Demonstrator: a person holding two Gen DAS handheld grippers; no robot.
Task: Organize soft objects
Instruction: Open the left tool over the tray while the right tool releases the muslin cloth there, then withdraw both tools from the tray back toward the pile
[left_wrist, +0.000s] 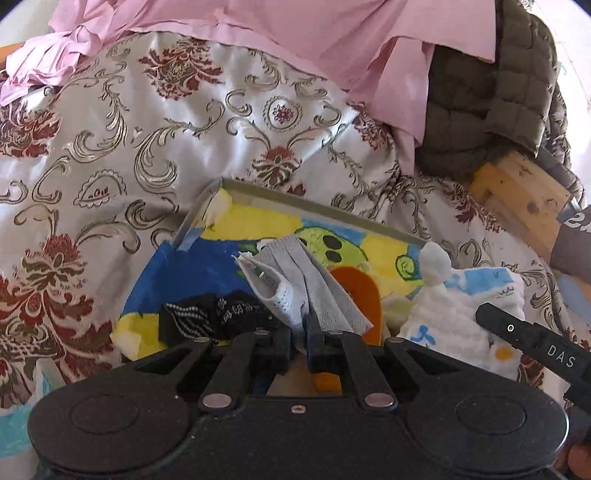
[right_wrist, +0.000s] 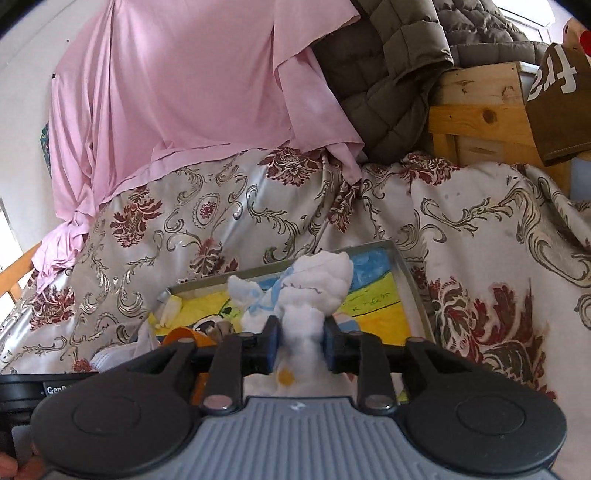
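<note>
A shallow grey-rimmed tray (left_wrist: 314, 201) lined with a bright yellow, blue and green drawing lies on the floral bedspread. My left gripper (left_wrist: 306, 332) is shut on a grey pleated face mask (left_wrist: 295, 273) and holds it over the tray. A black patterned sock (left_wrist: 207, 317) and an orange piece (left_wrist: 354, 284) lie in the tray. My right gripper (right_wrist: 300, 334) has a fluffy white cloth with blue and yellow marks (right_wrist: 317, 273) pinched between its blue pads, over the tray's (right_wrist: 402, 266) near side. The same white cloth (left_wrist: 454, 306) shows at the tray's right end in the left wrist view.
The floral satin bedspread (left_wrist: 147, 147) surrounds the tray. A pink sheet (right_wrist: 184, 92) and an olive quilted jacket (right_wrist: 388, 74) hang behind it. A wooden frame (right_wrist: 480, 118) stands at the back right. A black part of the right tool (left_wrist: 532, 343) reaches in from the right.
</note>
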